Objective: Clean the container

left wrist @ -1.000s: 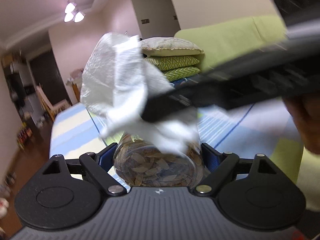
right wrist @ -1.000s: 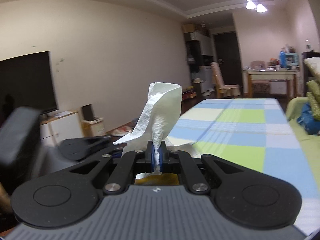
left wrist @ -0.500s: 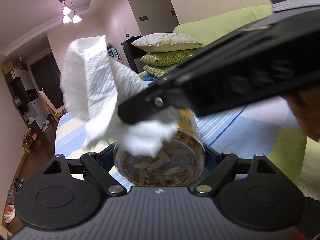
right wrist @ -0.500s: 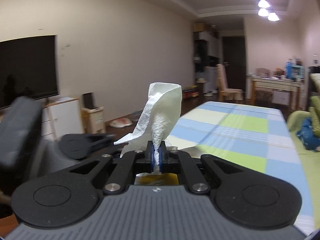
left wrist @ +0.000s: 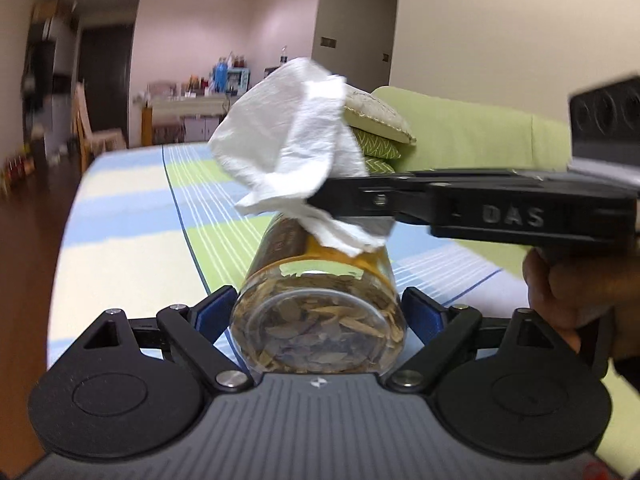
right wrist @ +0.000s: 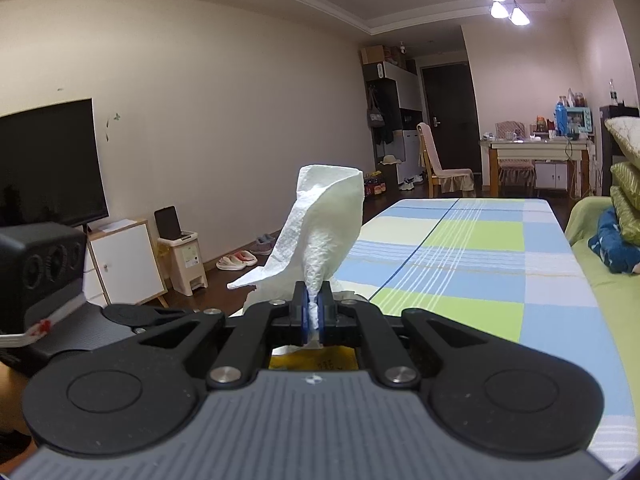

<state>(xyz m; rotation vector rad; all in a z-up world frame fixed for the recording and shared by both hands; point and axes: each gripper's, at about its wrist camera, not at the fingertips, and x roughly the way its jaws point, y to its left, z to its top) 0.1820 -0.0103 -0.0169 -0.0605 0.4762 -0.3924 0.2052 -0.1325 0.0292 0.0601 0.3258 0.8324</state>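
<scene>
A: Biggest first. Checked tablecloth (left wrist: 132, 216) runs off toward 12 in both views; we work above it, sofa (left wrist: 460, 136) at 2.

B: Jar (left wrist: 320, 304) next, lying on its side, base facing us at 6 in the left wrist view, lid end pointing to 12. Full of dried leaves. Left gripper (left wrist: 320, 312) brackets it at 9 and 3, jaws opening, pads look just off the glass. Prob. re-gripping so we can roll a fresh side up.

A: Right gripper (right wrist: 314, 312) clamped tight on paper towel (right wrist: 320, 232). In the left view it comes in from 3; wad sits on jar's upper wall.

B: Wiping w/ the loose tail, we reckon.
</scene>
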